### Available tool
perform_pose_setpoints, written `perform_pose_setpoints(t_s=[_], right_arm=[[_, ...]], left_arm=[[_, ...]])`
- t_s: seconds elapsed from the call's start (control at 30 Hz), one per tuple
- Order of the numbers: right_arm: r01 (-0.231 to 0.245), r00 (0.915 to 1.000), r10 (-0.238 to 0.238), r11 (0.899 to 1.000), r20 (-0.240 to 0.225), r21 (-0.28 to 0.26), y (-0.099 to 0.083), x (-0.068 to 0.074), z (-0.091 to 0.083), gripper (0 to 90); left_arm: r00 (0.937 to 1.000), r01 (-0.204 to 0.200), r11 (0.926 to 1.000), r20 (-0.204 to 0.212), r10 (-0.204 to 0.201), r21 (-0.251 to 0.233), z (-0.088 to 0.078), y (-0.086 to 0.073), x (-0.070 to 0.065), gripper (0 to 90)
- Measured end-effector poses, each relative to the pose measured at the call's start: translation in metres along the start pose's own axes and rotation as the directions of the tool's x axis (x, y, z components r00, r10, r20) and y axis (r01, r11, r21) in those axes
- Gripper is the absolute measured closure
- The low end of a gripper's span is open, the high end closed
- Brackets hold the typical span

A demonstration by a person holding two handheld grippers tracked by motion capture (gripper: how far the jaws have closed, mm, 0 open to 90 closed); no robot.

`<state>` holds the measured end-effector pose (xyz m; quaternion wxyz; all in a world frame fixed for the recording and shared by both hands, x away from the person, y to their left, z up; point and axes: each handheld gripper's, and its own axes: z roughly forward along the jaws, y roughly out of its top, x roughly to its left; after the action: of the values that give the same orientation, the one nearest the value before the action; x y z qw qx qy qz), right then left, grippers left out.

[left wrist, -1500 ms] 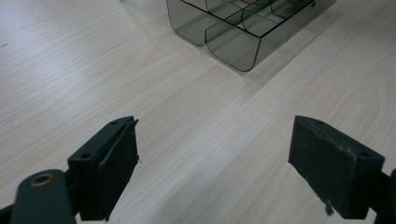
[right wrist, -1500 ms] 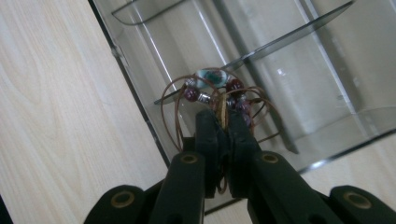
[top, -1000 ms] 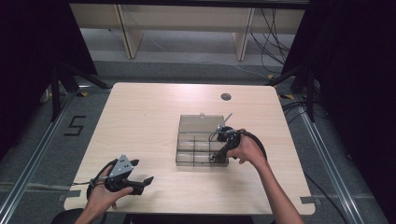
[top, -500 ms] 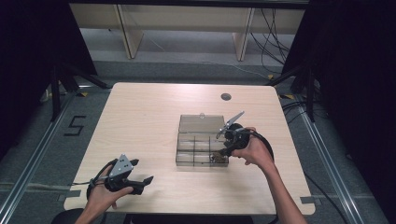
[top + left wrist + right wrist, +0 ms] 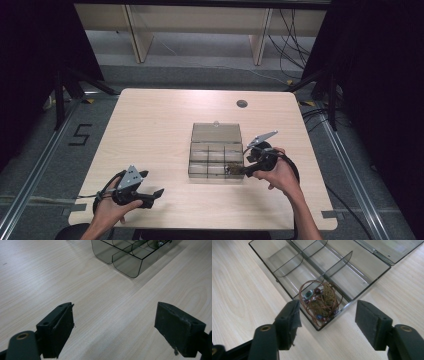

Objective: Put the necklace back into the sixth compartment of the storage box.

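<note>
The right gripper, jaws spread and empty, hovers just before one tangle of beaded wire jewellery in the near corner compartment of the clear divided box; its individual pieces are hard to separate. The left gripper, jaws wide apart, rests well away from the box.

Bright even light from overhead on the pale tabletop, room around it falling to near black, soft short shadows, faint glare on the clear plastic box, near fingers slightly soft
</note>
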<state>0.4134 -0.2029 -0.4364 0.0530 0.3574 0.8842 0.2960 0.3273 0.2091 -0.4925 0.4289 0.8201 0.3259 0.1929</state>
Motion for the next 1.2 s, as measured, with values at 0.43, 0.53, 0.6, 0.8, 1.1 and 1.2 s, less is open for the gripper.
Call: perform_pose_setpoints(t_s=[0.43, 0.53, 0.6, 0.8, 1.1, 1.2], right_arm=[[-0.067, 0.9978, 0.066, 0.996, -0.011, -0.056, -0.010, 0.006, -0.008, 26.4], [-0.099, 0.9949, 0.100, 0.993, 0.014, -0.062, -0.013, 0.005, -0.006, 23.7], [-0.083, 0.9965, 0.084, 0.995, 0.000, -0.061, -0.015, 0.005, -0.007, 22.1], [-0.088, 0.9960, 0.089, 0.991, 0.005, -0.096, -0.023, 0.007, -0.011, 17.8], [-0.110, 0.9936, 0.113, 0.987, 0.012, -0.115, -0.032, 0.008, -0.010, 17.3], [-0.108, 0.9939, 0.110, 0.985, 0.003, -0.137, -0.035, 0.008, -0.009, 17.3]], left_arm=[[0.9997, 0.025, 0.9997, 0.004, -0.025, -0.007, 0.000, 0.000, -0.003, 15.1], [0.9999, 0.014, 0.9998, 0.005, -0.014, -0.010, 0.000, 0.000, -0.002, 15.1], [0.9999, 0.015, 0.9998, 0.005, -0.015, -0.010, 0.000, 0.000, -0.002, 15.1], [0.9993, 0.036, 0.9993, 0.003, -0.036, -0.007, 0.000, 0.000, -0.003, 15.1], [0.9996, 0.028, 0.9996, 0.004, -0.028, -0.009, 0.000, 0.000, -0.003, 15.1], [0.9994, 0.034, 0.9994, 0.005, -0.034, -0.009, 0.000, 0.000, -0.003, 15.1]])
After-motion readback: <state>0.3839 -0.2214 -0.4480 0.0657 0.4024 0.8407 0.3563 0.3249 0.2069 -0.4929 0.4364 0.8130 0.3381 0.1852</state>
